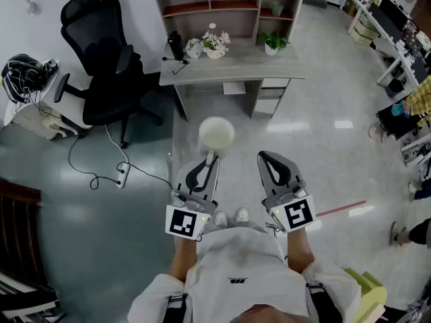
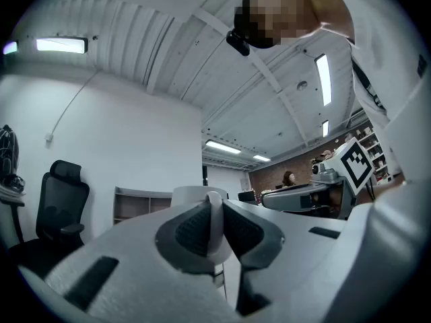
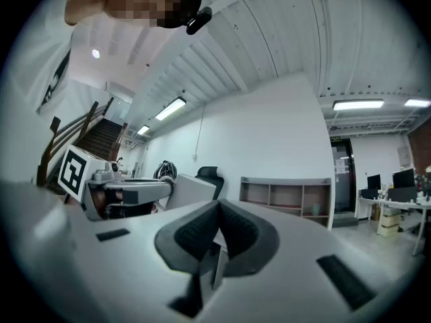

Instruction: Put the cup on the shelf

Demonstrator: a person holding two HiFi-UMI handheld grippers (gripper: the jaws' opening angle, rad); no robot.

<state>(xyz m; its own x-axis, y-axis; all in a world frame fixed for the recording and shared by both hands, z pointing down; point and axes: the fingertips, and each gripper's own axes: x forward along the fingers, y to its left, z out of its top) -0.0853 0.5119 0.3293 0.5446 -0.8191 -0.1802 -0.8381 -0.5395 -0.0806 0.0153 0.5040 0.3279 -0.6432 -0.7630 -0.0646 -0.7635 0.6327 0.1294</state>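
Head view cuts off the top of the shelf at the frame edge, and both of the person's forearms run out under the white shirt at the bottom; left gripper view hides the lower body of the cup behind the jaws, so only its pale upper rim shows above them; whether the thin white strip pinched there is a handle or the cup's wall, I cannot tell; people far to the right of the desk are cropped to legs and feet.

Counted: one cup; two grippers; one desk with one shelf standing on its back edge; two potted plants on the desk top, one near the middle and one toward the right end; one black office chair just left of the desk.

Both hands reach forward side by side, short of the desk's front edge, over open floor; the left gripper tips slightly upward, its jaws clamped on the cup's thin white part, and the cup hangs in the air between it and the desk, well apart from the shelf; the right gripper lies level beside it, jaws pressed together with nothing between them.
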